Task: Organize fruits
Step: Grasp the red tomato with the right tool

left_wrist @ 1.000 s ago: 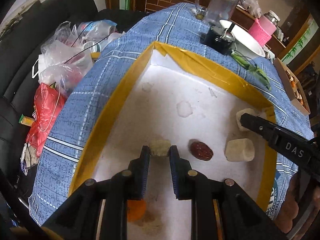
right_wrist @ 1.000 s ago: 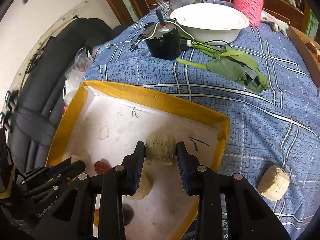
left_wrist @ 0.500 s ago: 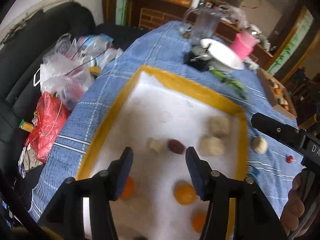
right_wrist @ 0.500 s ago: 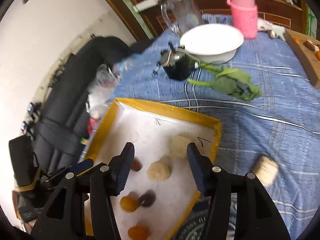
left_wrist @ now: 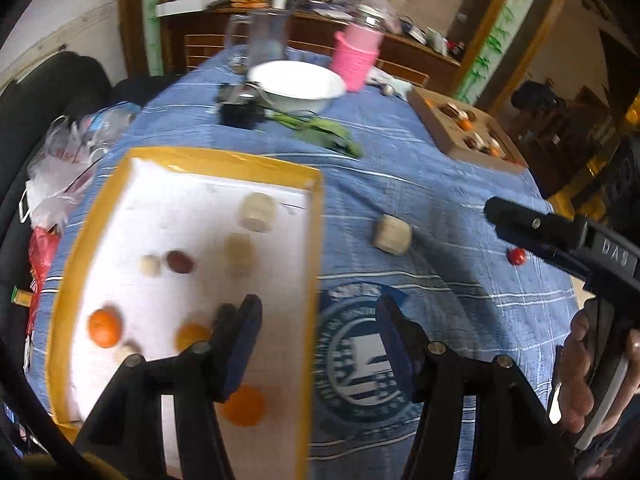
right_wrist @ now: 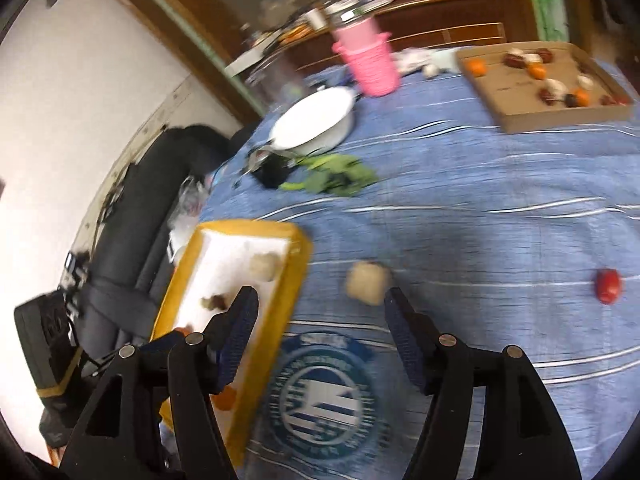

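Observation:
A white tray with a yellow rim (left_wrist: 316, 216) (right_wrist: 298, 264) holds several fruits: oranges (left_wrist: 105, 328), a dark red date (left_wrist: 180, 261) and pale beige pieces (left_wrist: 258, 212). A beige piece (left_wrist: 392, 234) (right_wrist: 368, 282) and a small red fruit (left_wrist: 516, 256) (right_wrist: 608, 285) lie on the blue cloth right of the tray. My left gripper (left_wrist: 318, 346) is open and empty above the tray's right rim. My right gripper (right_wrist: 320, 338) is open and empty just short of the loose beige piece; it also shows in the left wrist view (left_wrist: 532, 228).
A cardboard box (left_wrist: 440, 128) (right_wrist: 516, 116) with more fruit stands at the far right. A white bowl (left_wrist: 298, 84), a pink cup (left_wrist: 356, 60), a glass jug (left_wrist: 262, 40), a black device (left_wrist: 240, 114) and green leaves (left_wrist: 320, 130) stand at the back. Bags (left_wrist: 60, 160) lie left.
Both grippers let go of their beige pieces in the tray, opened wide, then pulled up and swung right over the tray's right rim and the blue cloth.

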The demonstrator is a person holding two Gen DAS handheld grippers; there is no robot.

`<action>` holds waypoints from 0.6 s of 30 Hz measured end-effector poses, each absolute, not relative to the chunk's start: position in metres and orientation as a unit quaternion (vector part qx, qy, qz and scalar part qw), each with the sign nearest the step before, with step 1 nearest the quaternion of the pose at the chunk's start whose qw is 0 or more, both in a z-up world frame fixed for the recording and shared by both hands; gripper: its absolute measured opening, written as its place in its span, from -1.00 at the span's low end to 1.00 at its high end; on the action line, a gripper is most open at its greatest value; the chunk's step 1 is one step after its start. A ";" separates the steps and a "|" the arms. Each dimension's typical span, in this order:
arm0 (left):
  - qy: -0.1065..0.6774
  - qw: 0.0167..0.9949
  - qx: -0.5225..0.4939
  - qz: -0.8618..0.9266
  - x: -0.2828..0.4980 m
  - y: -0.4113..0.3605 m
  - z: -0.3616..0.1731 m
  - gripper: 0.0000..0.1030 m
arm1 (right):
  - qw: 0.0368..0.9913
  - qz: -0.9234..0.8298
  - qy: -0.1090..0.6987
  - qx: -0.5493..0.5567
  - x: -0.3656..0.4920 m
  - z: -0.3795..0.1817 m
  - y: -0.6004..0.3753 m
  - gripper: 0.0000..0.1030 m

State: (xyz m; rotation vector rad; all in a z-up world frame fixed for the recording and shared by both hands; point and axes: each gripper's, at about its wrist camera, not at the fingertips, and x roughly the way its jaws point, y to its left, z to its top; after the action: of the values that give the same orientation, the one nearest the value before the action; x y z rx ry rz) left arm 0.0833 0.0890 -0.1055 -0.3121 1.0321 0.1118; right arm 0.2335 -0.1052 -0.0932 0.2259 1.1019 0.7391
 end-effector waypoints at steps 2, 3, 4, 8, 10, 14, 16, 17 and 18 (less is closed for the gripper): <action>0.496 0.855 -0.143 0.047 0.089 0.076 -0.108 0.20 | 0.788 0.326 0.508 0.119 0.241 -0.094 -0.127 0.26; 0.497 0.855 -0.139 0.047 0.091 0.068 -0.109 0.20 | 0.791 0.318 0.508 0.124 0.245 -0.095 -0.136 0.26; 0.499 0.855 -0.136 0.047 0.095 0.063 -0.110 0.20 | 0.794 0.308 0.507 0.129 0.249 -0.096 -0.145 0.26; 0.504 0.852 -0.134 0.045 0.104 0.047 -0.112 0.20 | 0.818 0.252 0.500 0.133 0.265 -0.101 -0.181 0.26; 0.506 0.851 -0.130 0.044 0.109 0.041 -0.115 0.20 | 0.827 0.224 0.497 0.138 0.272 -0.105 -0.199 0.26; 0.513 0.848 -0.124 0.043 0.121 0.032 -0.121 0.20 | 0.841 0.164 0.495 0.142 0.286 -0.119 -0.226 0.26; 0.516 0.847 -0.123 0.041 0.127 0.029 -0.124 0.20 | 0.839 0.144 0.502 0.153 0.290 -0.127 -0.237 0.26; 0.517 0.846 -0.122 0.040 0.130 0.028 -0.126 0.20 | 0.836 0.139 0.506 0.161 0.292 -0.132 -0.243 0.26; 0.519 0.845 -0.122 0.041 0.133 0.027 -0.128 0.20 | 0.833 0.132 0.510 0.167 0.293 -0.136 -0.247 0.25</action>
State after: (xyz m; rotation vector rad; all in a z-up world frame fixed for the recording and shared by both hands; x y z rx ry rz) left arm 0.1330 0.0272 -0.1275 -0.2570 1.0953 0.0873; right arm 0.2928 -0.2469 -0.1361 0.3532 1.0814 0.2798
